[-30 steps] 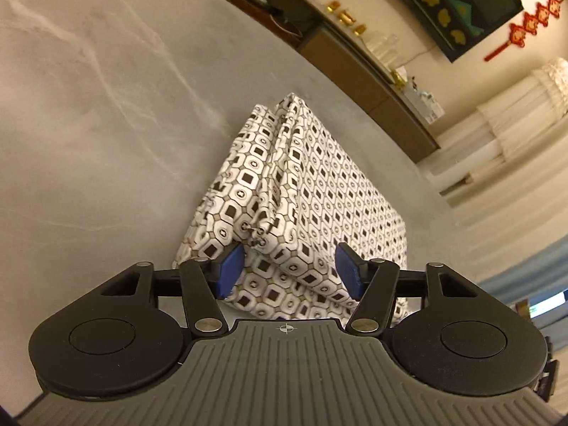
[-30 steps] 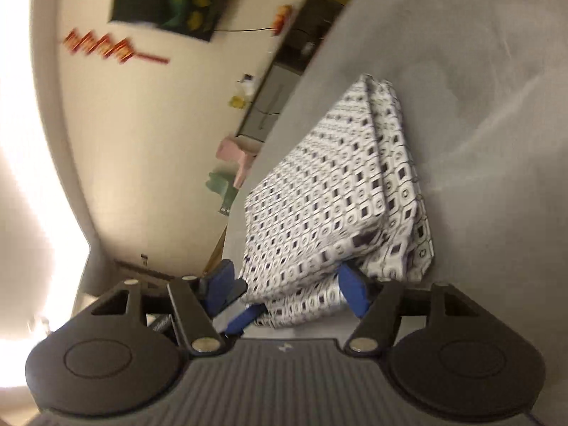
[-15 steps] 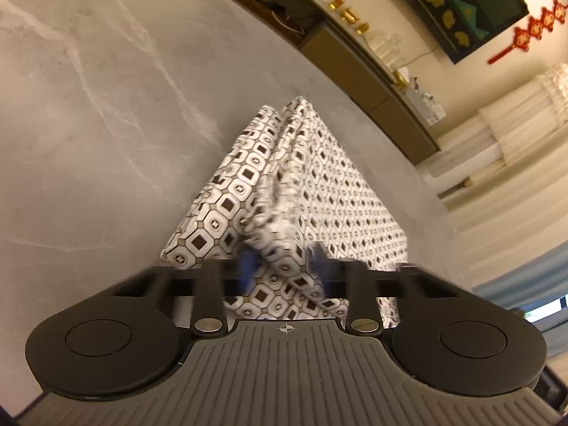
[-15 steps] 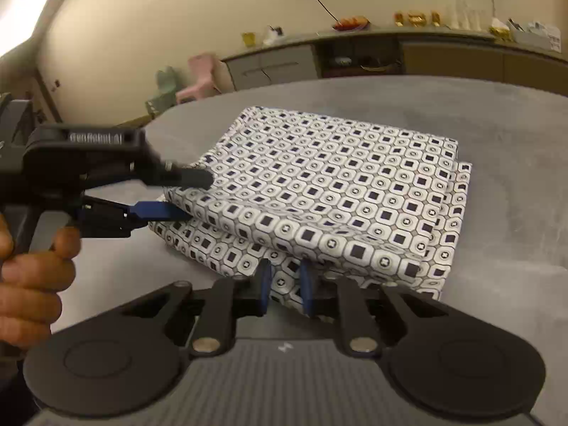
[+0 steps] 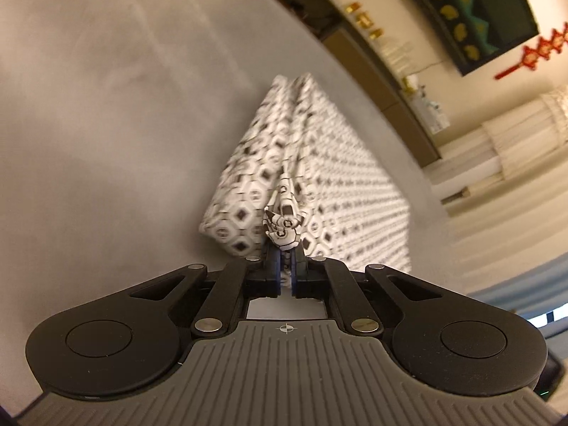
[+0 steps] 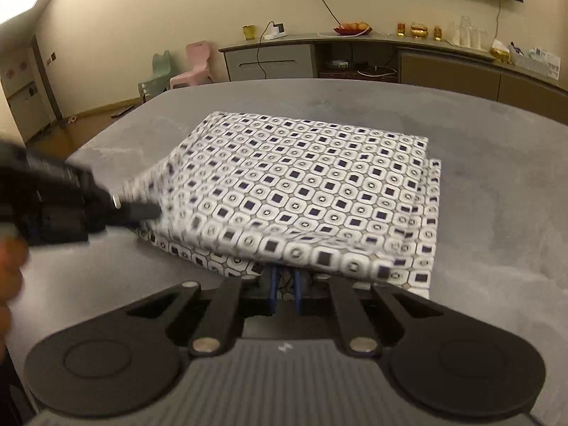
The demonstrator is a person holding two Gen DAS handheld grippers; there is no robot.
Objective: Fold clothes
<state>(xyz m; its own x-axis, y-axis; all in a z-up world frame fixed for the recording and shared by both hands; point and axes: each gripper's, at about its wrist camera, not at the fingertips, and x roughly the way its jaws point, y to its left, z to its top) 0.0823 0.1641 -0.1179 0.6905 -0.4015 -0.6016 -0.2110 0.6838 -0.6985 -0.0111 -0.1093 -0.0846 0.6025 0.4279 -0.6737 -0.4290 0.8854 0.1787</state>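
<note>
Patterned cloth (image 6: 305,191) lies folded in layers on the grey tabletop (image 6: 497,163). Left gripper (image 5: 285,269) is clenched on a bunched corner; right gripper (image 6: 284,287) is clenched on the near edge, under the top layer. Risk: uneven lift or a slipping layer could skew the stack and undo the fold.

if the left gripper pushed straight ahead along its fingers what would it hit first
The left gripper is already clamped on the near corner of the patterned garment, so it would shove into that folded cloth first. Beyond it lies the grey table.
</note>
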